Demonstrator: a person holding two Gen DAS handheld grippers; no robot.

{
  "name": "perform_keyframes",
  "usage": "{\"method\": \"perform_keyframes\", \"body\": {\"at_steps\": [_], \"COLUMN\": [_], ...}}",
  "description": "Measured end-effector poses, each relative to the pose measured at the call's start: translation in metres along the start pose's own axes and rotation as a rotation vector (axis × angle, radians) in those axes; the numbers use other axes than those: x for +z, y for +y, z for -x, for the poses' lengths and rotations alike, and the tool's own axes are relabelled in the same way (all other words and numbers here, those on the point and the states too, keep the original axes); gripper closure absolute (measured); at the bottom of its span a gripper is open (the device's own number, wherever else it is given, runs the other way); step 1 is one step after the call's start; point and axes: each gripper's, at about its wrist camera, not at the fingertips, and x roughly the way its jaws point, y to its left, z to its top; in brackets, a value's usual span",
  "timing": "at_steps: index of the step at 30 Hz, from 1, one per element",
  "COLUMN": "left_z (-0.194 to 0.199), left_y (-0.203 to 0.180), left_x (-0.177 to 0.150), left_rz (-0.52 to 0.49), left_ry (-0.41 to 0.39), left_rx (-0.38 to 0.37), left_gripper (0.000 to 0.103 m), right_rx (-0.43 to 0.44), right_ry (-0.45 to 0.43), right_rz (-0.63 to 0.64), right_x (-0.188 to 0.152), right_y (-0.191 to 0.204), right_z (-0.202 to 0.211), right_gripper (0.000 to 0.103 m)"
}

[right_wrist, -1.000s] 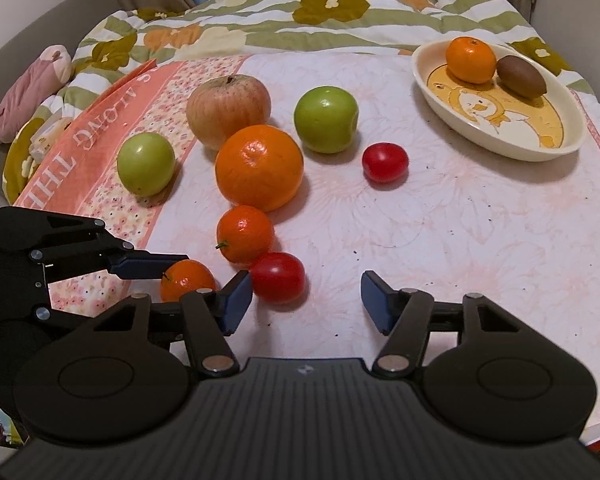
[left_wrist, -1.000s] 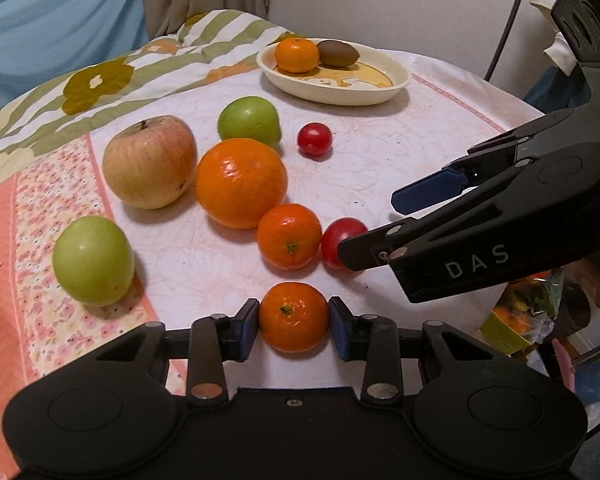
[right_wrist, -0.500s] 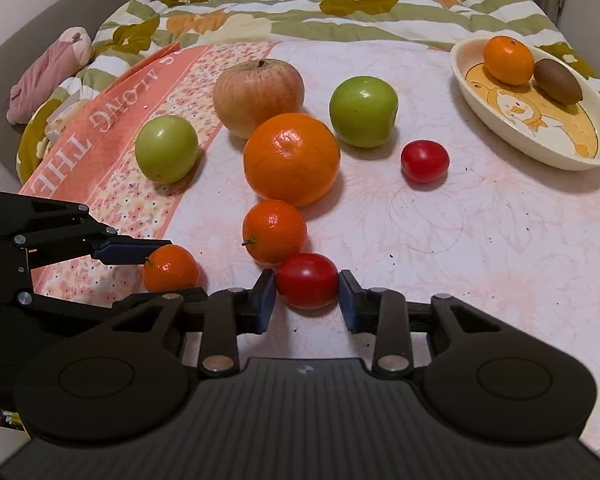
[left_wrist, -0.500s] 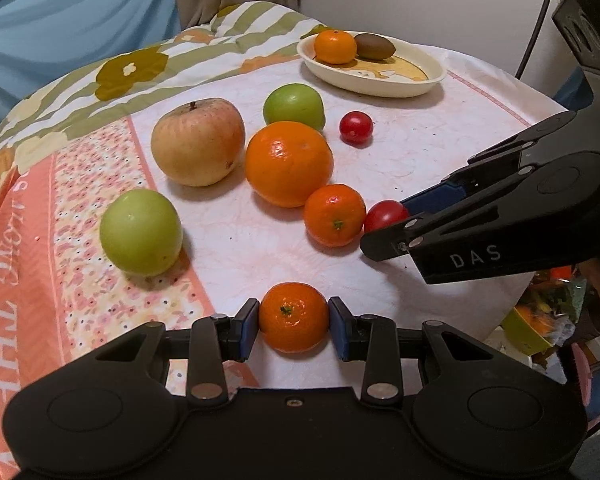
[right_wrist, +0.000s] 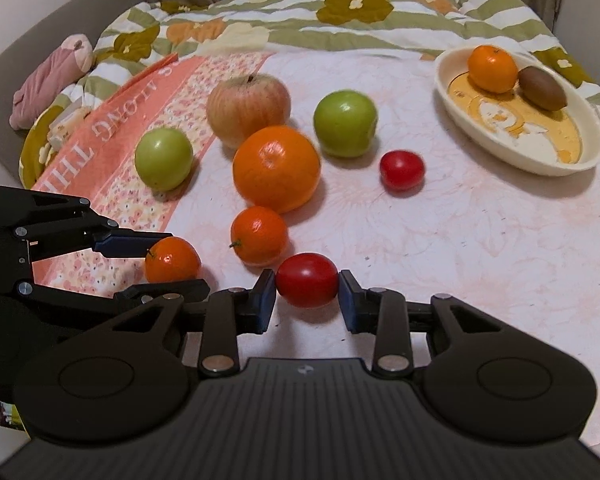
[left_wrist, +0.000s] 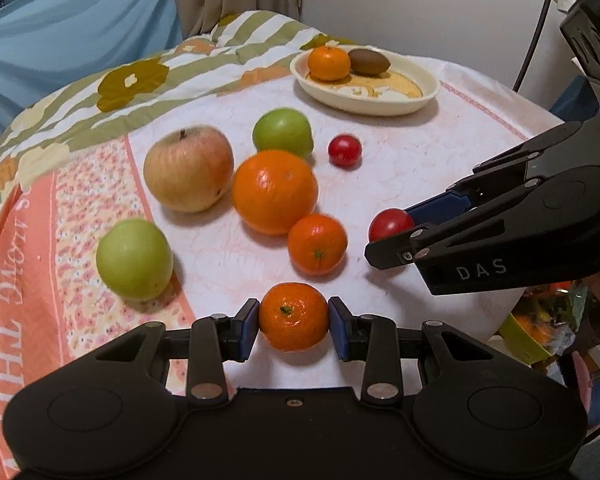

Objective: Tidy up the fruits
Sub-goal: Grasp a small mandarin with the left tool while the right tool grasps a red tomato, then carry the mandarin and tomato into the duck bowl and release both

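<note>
My left gripper (left_wrist: 294, 317) is shut on a small mandarin (left_wrist: 293, 316), which also shows in the right wrist view (right_wrist: 172, 260). My right gripper (right_wrist: 307, 286) is shut on a red tomato (right_wrist: 307, 279), which also shows in the left wrist view (left_wrist: 390, 221). Both fruits are held just above the cloth near its front edge. A cream oval dish (right_wrist: 580, 136) at the far right holds a mandarin (right_wrist: 492, 68) and a kiwi (right_wrist: 542, 88).
On the tablecloth (right_wrist: 460, 220) lie a large orange (right_wrist: 276, 168), a small mandarin (right_wrist: 259, 234), a red-yellow apple (right_wrist: 248, 104), two green apples (right_wrist: 345, 123) (right_wrist: 163, 158) and a second tomato (right_wrist: 402, 170). A pink cloth bundle (right_wrist: 48, 84) lies far left.
My right gripper moved left and closed on the tomato, then lifted it slightly. My left gripper kept hold of the mandarin and raised it, shifting left.
</note>
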Motion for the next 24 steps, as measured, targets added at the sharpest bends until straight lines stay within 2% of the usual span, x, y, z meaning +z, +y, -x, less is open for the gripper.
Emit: {"method": "perform_keyframes", "body": {"at_steps": [14, 24], "left_z": [0.029, 0.026], "left_y": [-0.031, -0.061], "left_x": [0.060, 0.122], "left_rz": [0.046, 0.040], "left_ry": [-0.062, -0.113], "left_rx": [0.046, 0.059], "left_gripper": [0.063, 0.063], "right_rx": [-0.046, -0.088], "right_ry": [-0.088, -0.164], "right_rz": [-0.011, -0.034], "right_x": [0.023, 0.051], "right_y": [-0.048, -0.113], "right_z": [0.072, 0.110], "right_gripper": [0.055, 0.055]}}
